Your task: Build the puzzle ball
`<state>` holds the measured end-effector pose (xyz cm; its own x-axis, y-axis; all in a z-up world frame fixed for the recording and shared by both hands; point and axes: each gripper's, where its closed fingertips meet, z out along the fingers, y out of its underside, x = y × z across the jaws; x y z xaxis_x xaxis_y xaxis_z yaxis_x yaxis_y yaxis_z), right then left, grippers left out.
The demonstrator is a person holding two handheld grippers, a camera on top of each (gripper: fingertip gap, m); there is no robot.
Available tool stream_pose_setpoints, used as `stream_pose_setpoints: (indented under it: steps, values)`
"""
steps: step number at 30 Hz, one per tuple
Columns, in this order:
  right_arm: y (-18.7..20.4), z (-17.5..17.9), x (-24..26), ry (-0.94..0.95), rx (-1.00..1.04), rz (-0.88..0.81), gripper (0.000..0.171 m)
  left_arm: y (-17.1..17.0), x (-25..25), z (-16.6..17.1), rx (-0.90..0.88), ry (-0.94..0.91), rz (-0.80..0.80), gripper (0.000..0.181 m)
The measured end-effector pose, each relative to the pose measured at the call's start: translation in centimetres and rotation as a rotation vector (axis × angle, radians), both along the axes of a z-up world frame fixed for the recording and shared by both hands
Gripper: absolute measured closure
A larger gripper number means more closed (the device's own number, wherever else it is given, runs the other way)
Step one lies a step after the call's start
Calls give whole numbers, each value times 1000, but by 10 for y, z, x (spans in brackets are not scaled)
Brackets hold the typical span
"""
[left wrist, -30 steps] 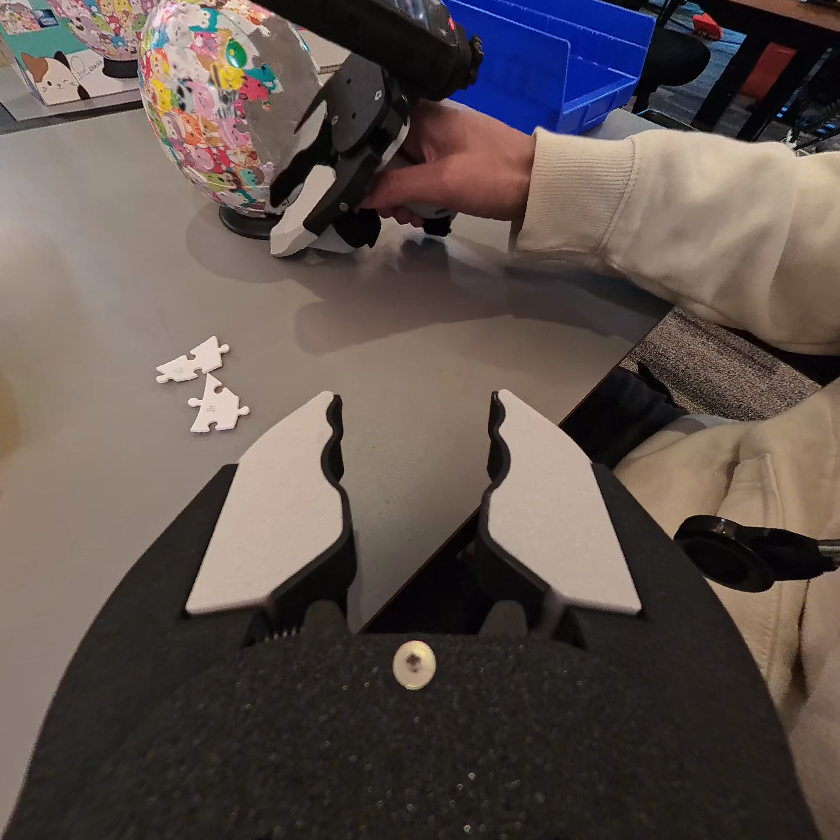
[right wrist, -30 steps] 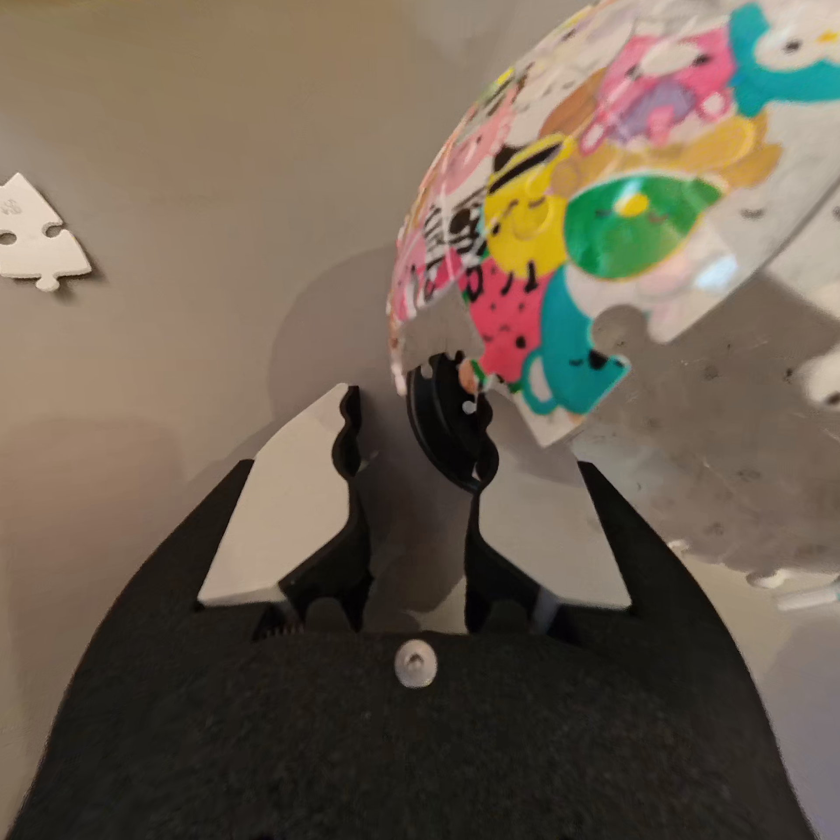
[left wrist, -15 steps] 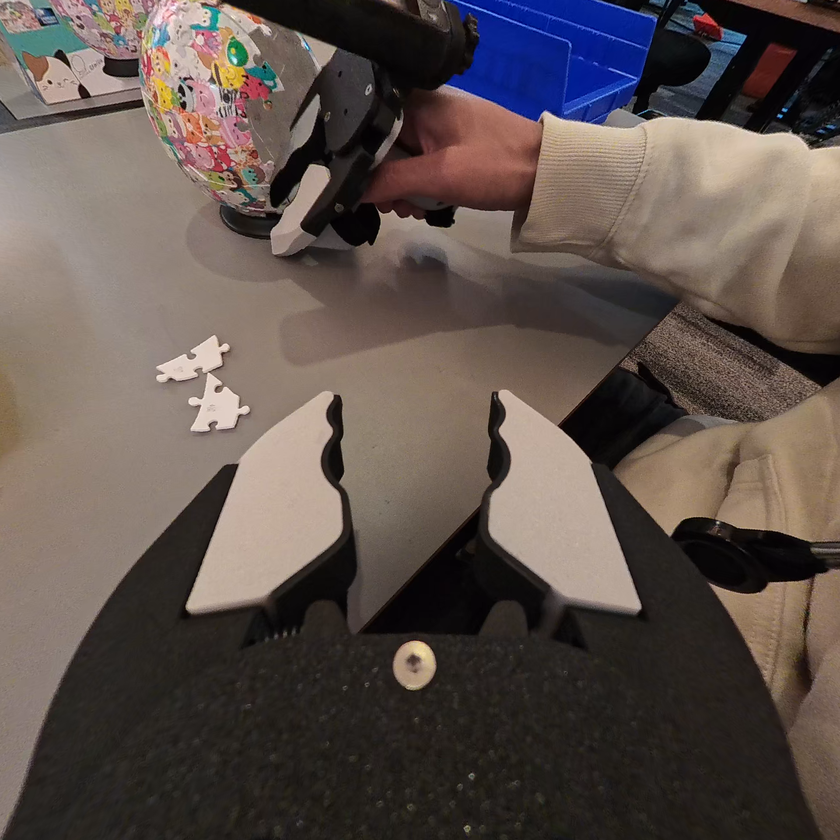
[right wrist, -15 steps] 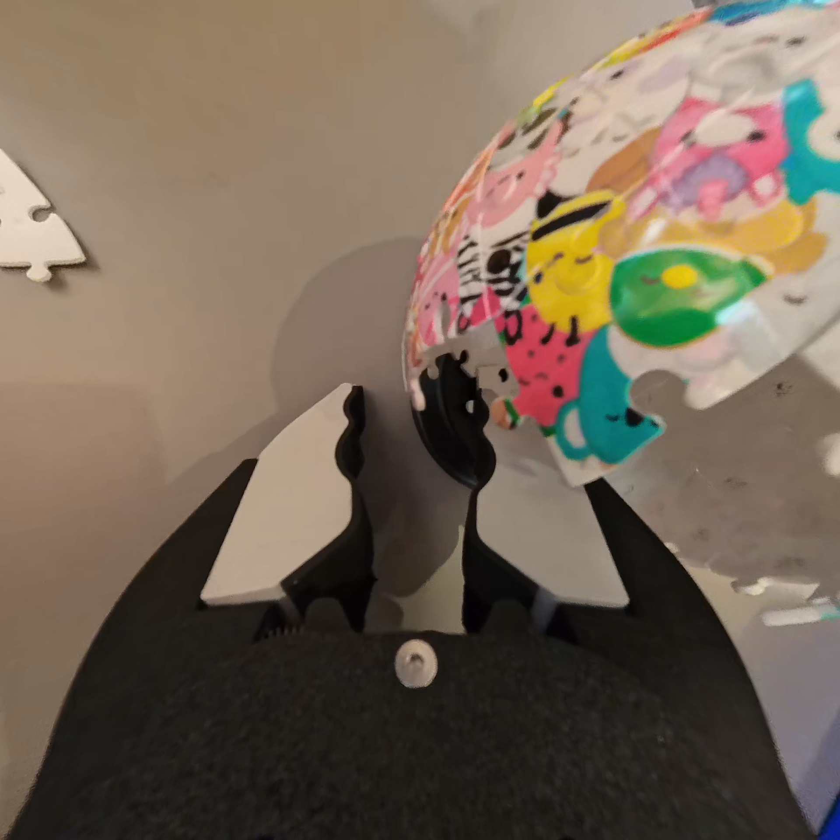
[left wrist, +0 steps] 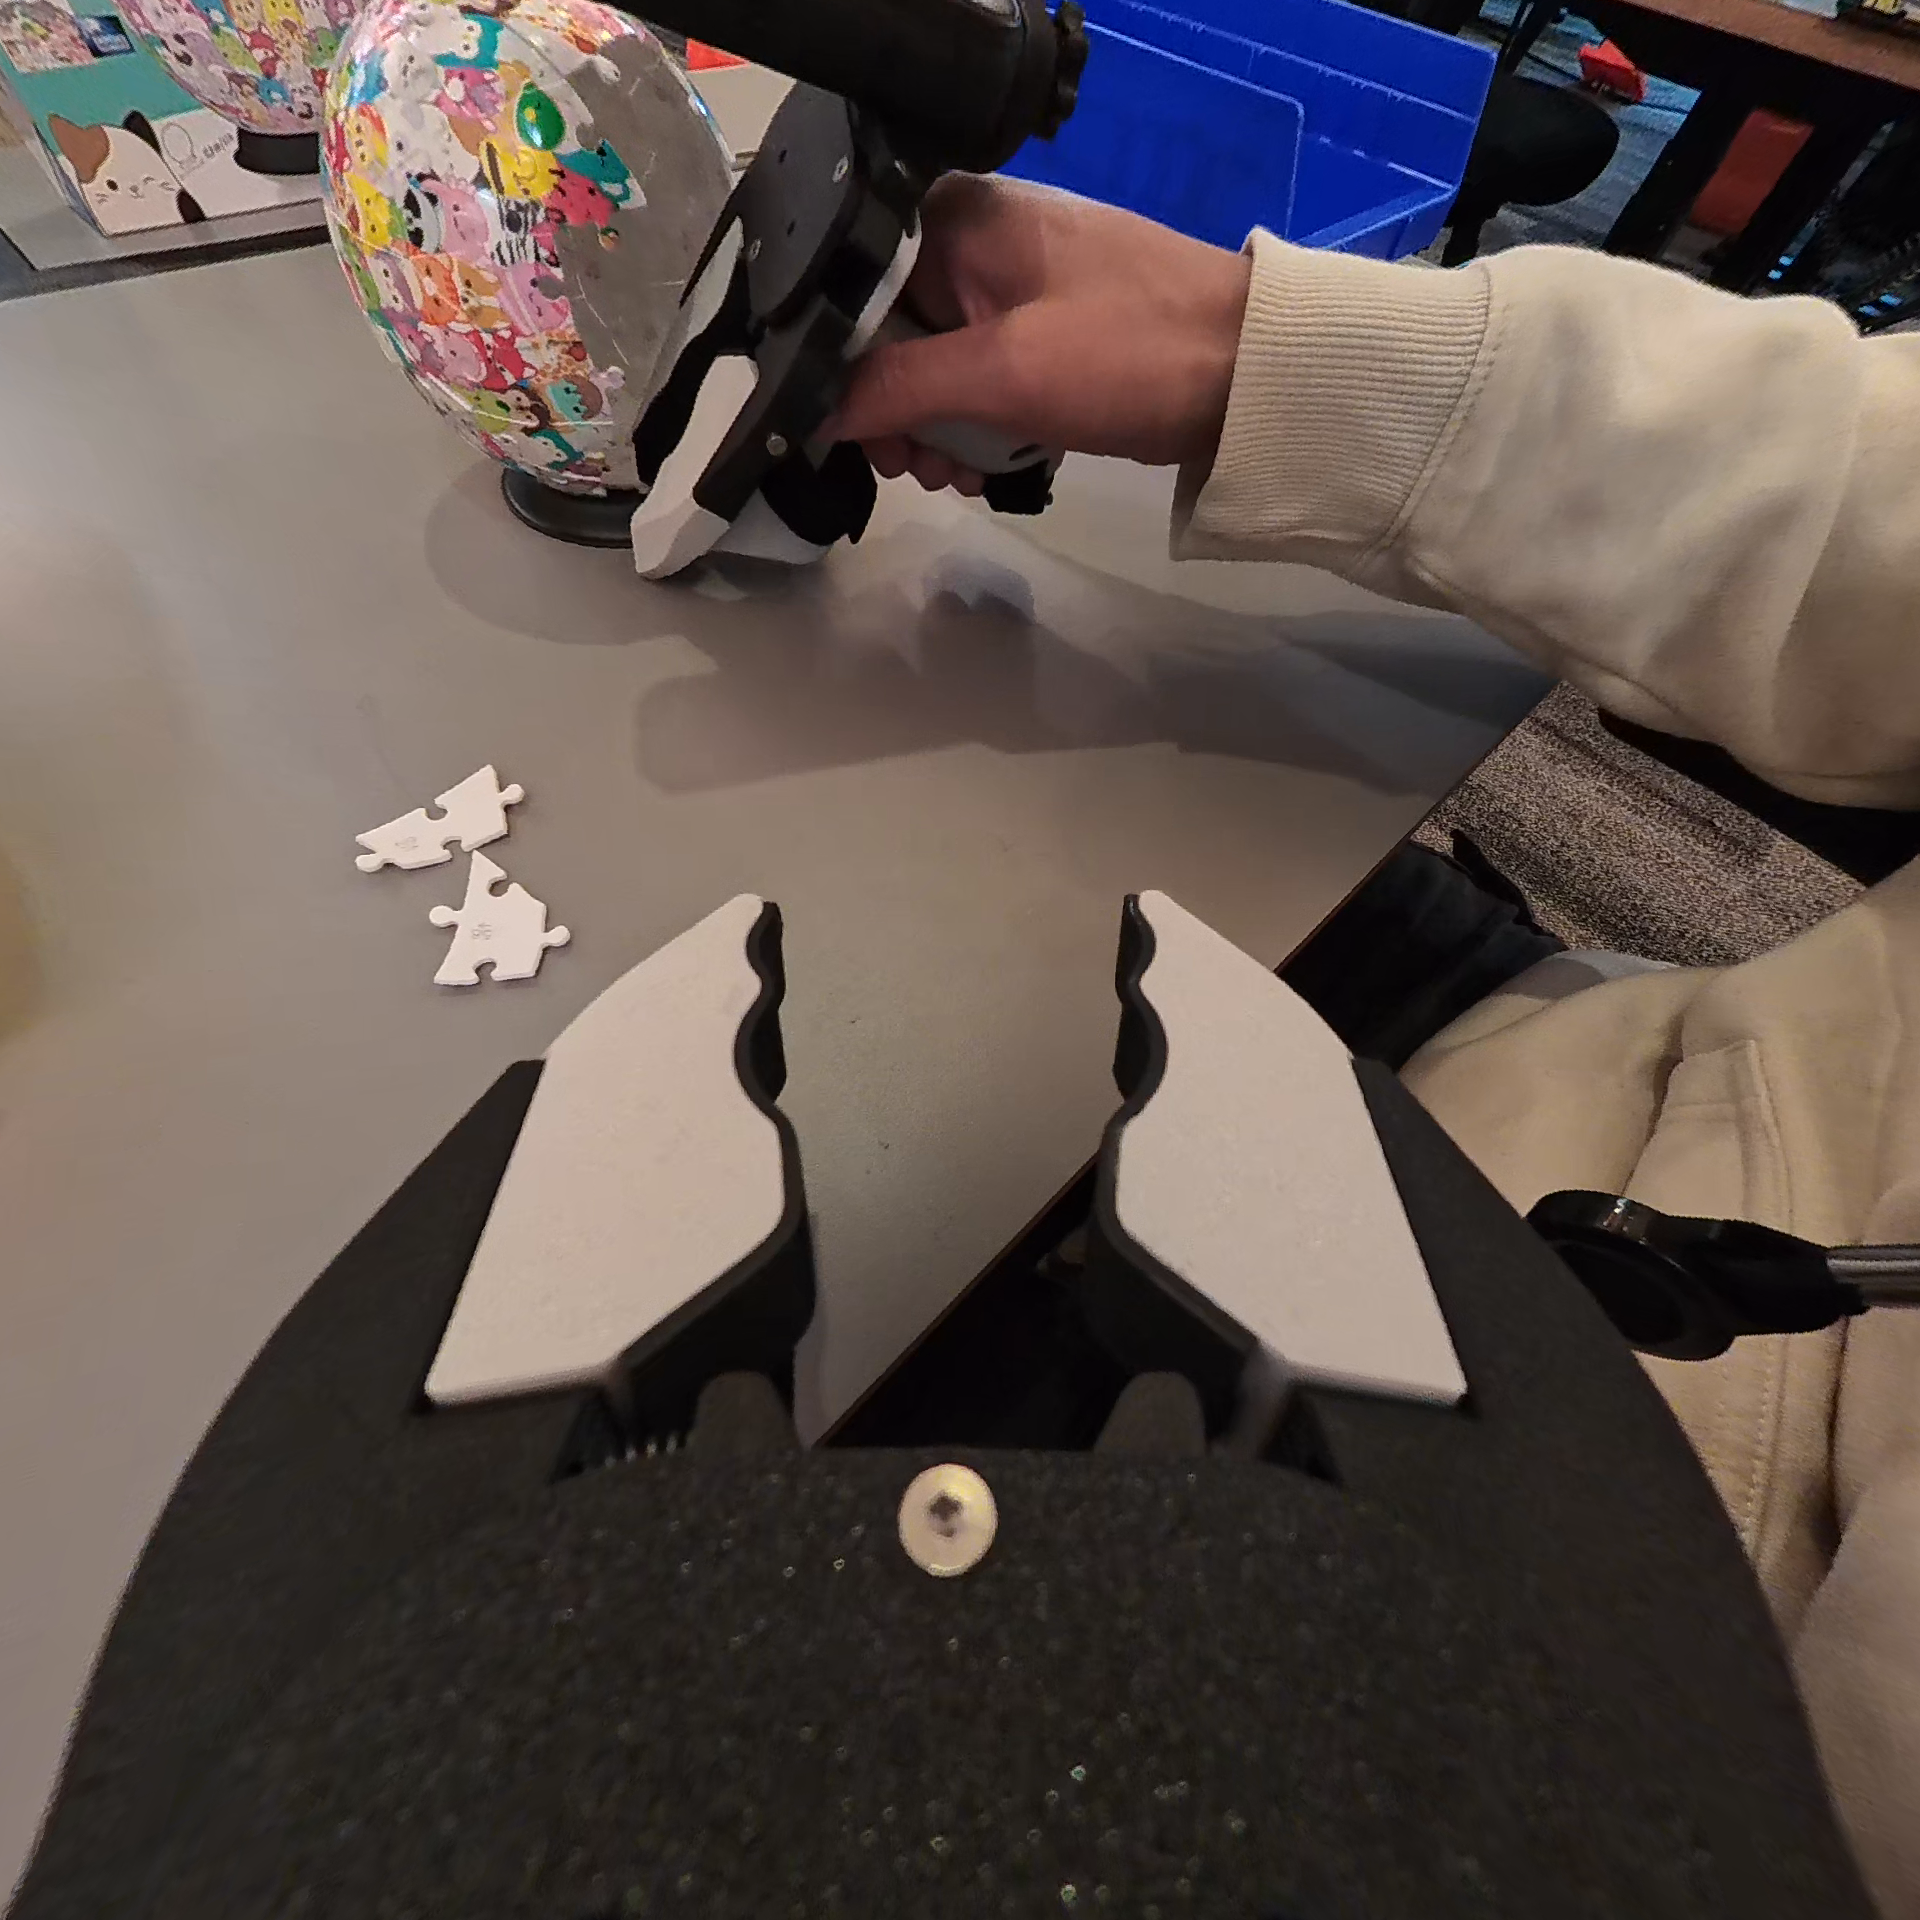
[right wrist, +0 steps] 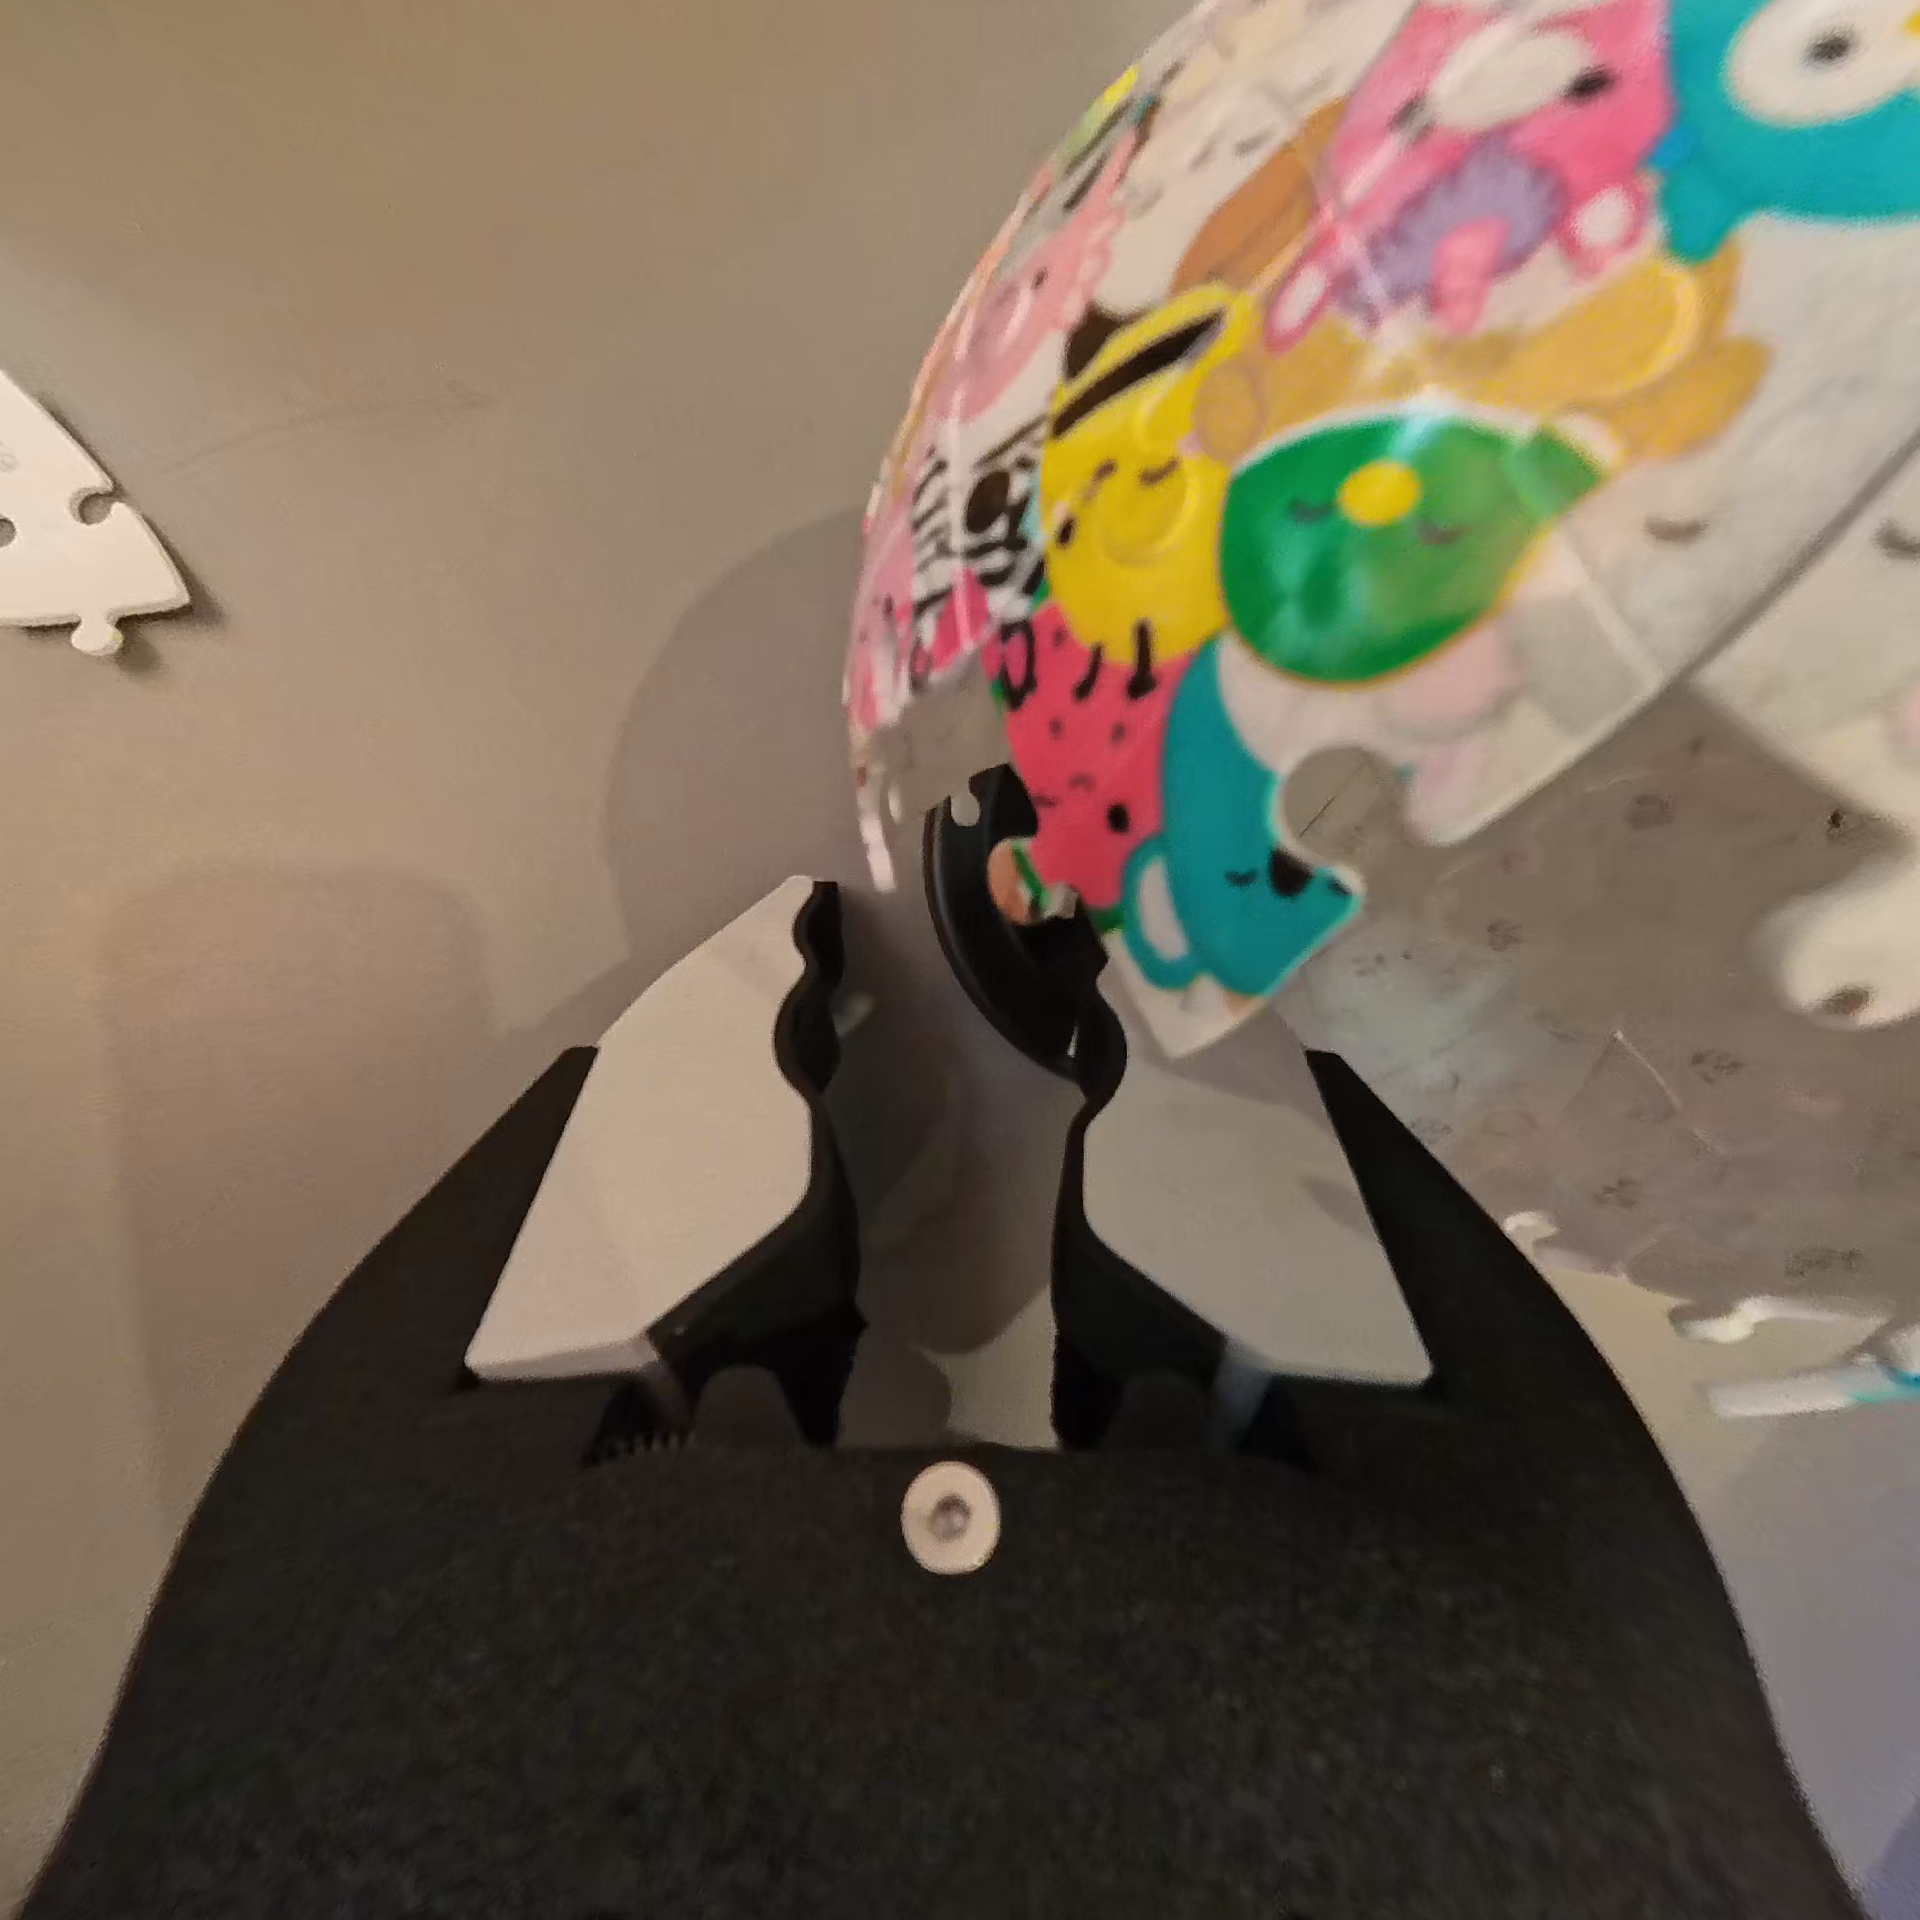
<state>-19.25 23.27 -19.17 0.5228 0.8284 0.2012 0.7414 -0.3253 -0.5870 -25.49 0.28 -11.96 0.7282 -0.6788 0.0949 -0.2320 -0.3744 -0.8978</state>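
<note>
We see the grey bench (left wrist: 260,520) carrying the ball (left wrist: 488,260) on its black stand (left wrist: 561,509), part-built, grey gap showing. Our right claw (right wrist: 956,966) gapes empty, tips at the stand below the ball. Our left claw (left wrist: 948,925) hangs open, empty, near two white pieces (left wrist: 468,873), whose small marks we cannot read

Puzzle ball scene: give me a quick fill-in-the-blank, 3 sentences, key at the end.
1. The puzzle ball sits on a round ____ stand.
2. ____ loose white pieces lie on the grey table.
3. The left gripper is ____ and holds nothing; the right gripper is near the ball's base.

Missing words: black; two; open
</note>
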Motion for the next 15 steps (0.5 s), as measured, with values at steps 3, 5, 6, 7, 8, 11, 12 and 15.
stream_pose_setpoints:
  steps: [3, 5, 6, 7, 8, 11, 12, 15]
  values:
    - [0, 0, 1, -11, -1, 7, 130, 0, 0, 0, 1, 0, 0, 120]
    - [0, 2, 1, -21, 25, 17, 129, 0, 0, 0, 1, 0, 0, 120]
    - [0, 3, 0, -25, 36, 25, 128, 0, 0, 1, 2, 0, 1, 120]
    - [0, 4, -1, -30, 48, 28, 126, 0, 0, 1, 2, 0, 1, 120]
    - [1, 7, -2, -30, 65, 28, 119, 0, 0, 1, 2, -2, 2, 120]
    - [0, 5, -5, -41, 61, 37, 116, 0, -1, 1, -2, -7, 1, 120]
    - [1, 3, -5, -44, 57, 30, 116, 0, -1, 1, -3, -9, 1, 120]
    - [0, 1, -6, -14, 23, 20, 118, 0, -1, 1, -4, -13, 1, 120]
